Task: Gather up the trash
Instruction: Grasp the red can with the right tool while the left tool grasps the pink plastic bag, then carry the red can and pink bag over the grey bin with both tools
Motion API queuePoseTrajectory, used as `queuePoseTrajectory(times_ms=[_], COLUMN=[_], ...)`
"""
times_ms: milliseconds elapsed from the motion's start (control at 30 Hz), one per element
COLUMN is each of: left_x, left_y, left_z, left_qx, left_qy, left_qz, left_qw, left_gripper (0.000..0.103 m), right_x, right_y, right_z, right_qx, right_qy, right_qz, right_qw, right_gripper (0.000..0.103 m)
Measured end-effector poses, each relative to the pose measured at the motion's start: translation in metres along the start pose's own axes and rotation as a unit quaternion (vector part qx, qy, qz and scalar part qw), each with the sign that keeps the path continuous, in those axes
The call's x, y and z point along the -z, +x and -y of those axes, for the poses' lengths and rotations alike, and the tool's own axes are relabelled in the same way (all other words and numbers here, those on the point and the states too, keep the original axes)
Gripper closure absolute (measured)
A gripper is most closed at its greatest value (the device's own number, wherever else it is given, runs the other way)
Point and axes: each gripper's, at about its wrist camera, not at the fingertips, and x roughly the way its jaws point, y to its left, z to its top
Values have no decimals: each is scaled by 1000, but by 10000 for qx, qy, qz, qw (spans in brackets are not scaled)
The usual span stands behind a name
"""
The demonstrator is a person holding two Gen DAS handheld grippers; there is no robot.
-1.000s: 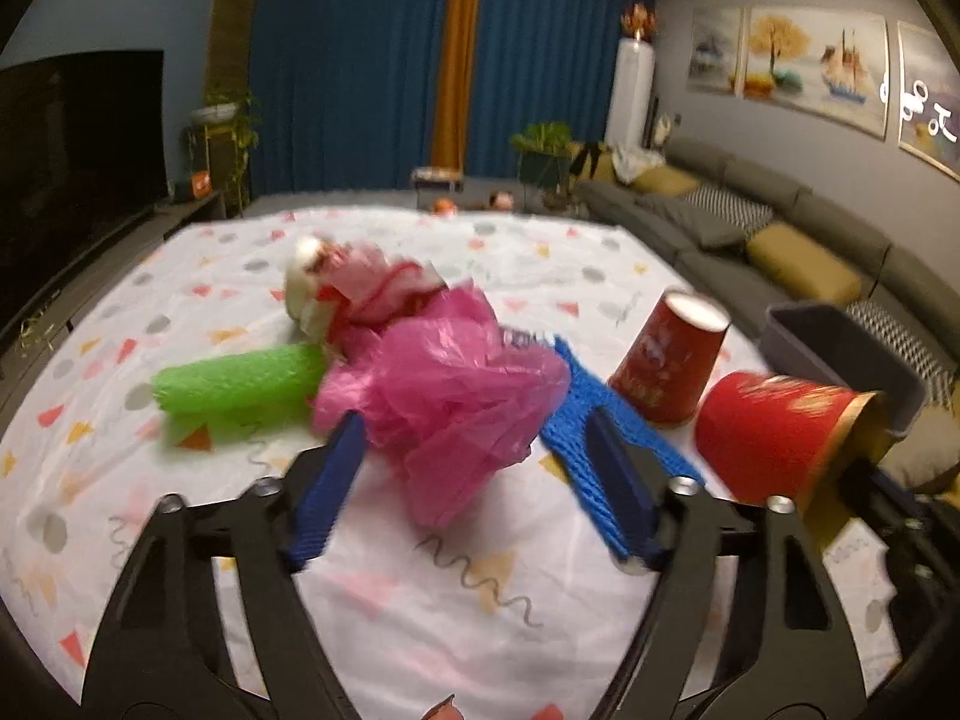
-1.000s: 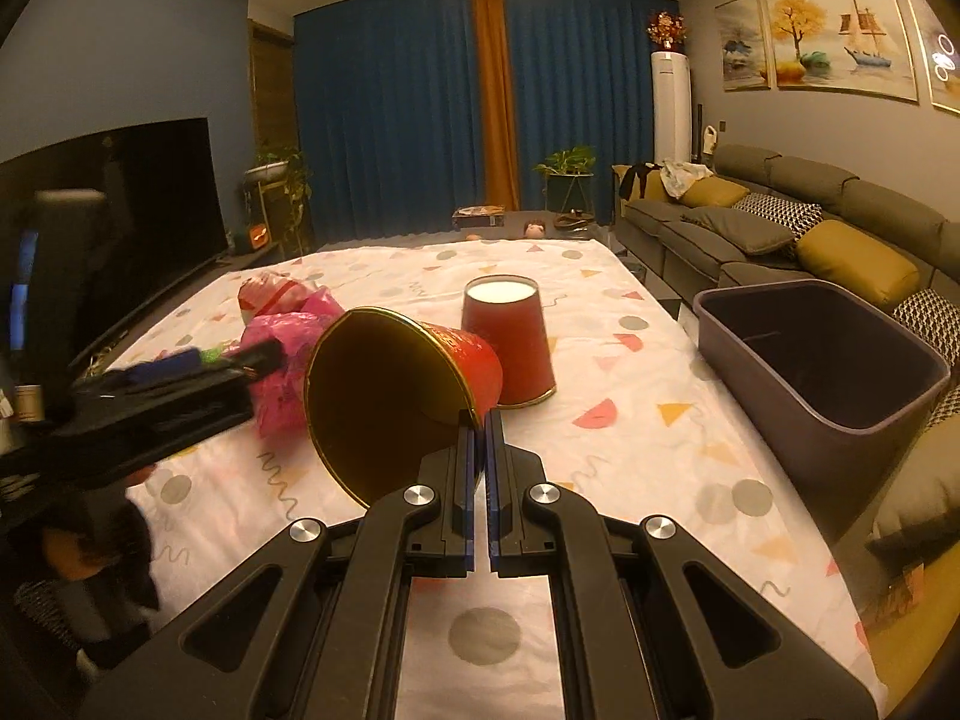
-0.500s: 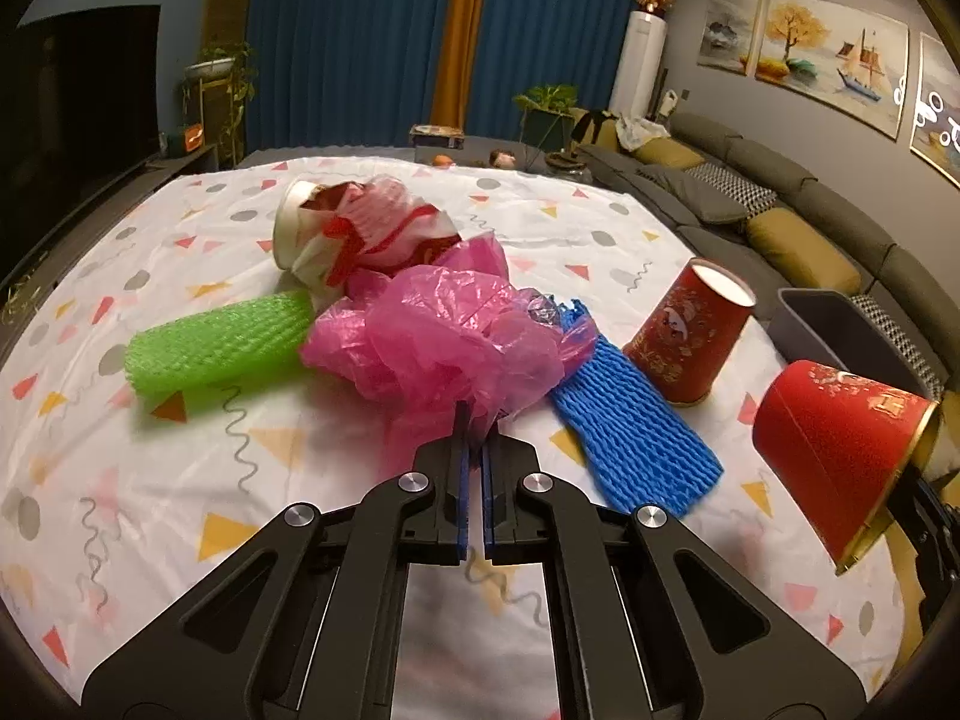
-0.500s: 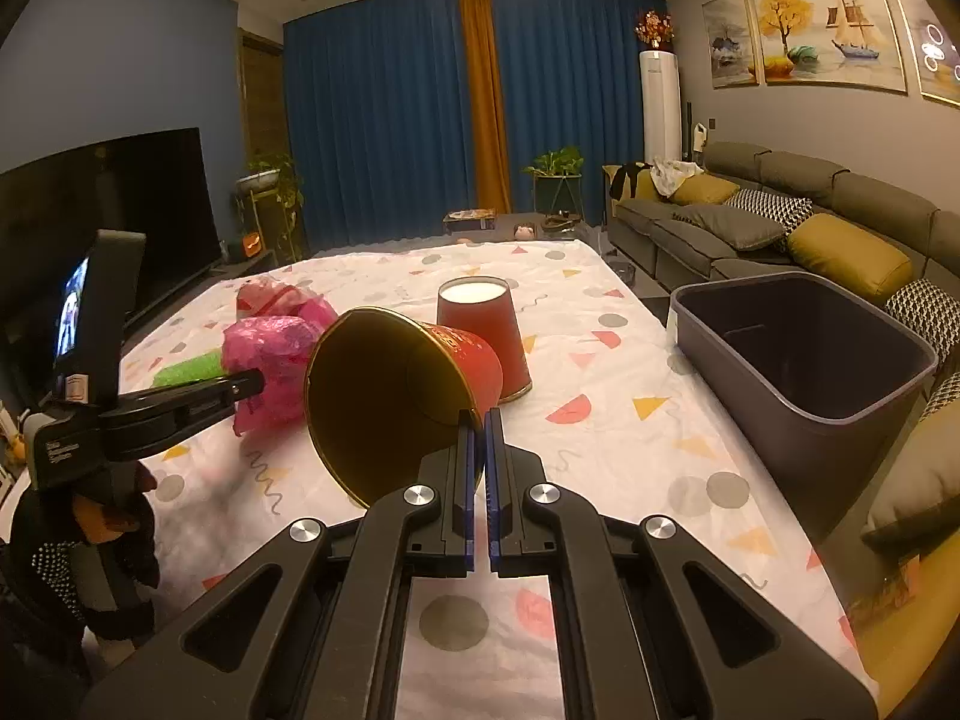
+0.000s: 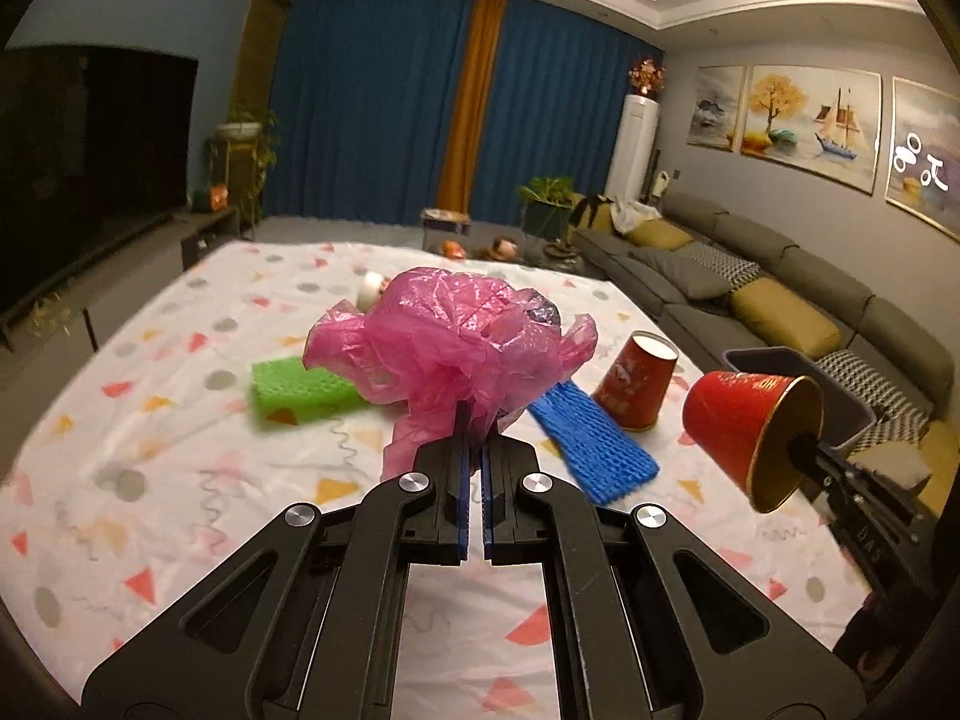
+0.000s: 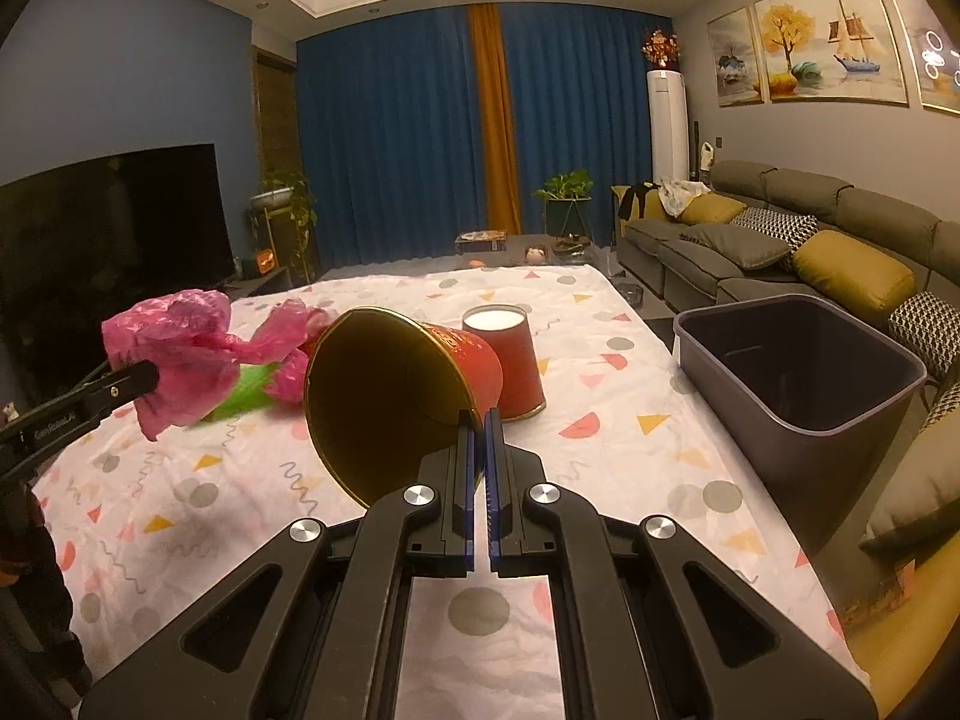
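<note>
My left gripper (image 5: 474,420) is shut on a crumpled pink plastic bag (image 5: 456,342), held up above the patterned tablecloth (image 5: 180,480). From the right wrist view the same pink bag (image 6: 180,354) hangs at the left gripper's tip. My right gripper (image 6: 478,420) is shut on the rim of a red paper cup (image 6: 390,396) with a gold inside, tilted on its side in the air. That held cup (image 5: 750,426) shows at the right in the left wrist view. A grey bin (image 6: 798,384) stands off the table's right edge.
On the cloth lie a green foam net (image 5: 300,387), a blue foam net (image 5: 591,441) and a second red cup (image 6: 507,363) standing upside down. A crumpled cup peeks from behind the bag (image 5: 369,288). A sofa (image 6: 810,240) runs along the right, a TV (image 6: 108,222) on the left.
My left gripper went from open around the pink bag to shut on it, then lifted it off the cloth. The right gripper keeps holding the red cup and has shifted slightly.
</note>
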Motion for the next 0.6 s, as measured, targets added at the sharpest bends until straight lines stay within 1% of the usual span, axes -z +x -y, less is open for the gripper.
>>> queuePoseTrajectory(times_ms=[233, 467, 600], left_x=[-2, -8, -12], left_y=[-11, -10, -5], left_z=[7, 40, 66], left_qx=[94, 359, 575], left_qy=[20, 292, 460], left_qz=[67, 133, 151], left_qw=[9999, 9988, 9972], left_gripper=[101, 101, 101], right_x=[-5, -9, -13], right_y=[-10, -19, -26], right_z=[3, 18, 34], right_qx=[-40, 50, 208], right_qy=[-1, 96, 162], right_qz=[104, 222, 306], right_qw=[9999, 9997, 9992], right_gripper=[99, 99, 99])
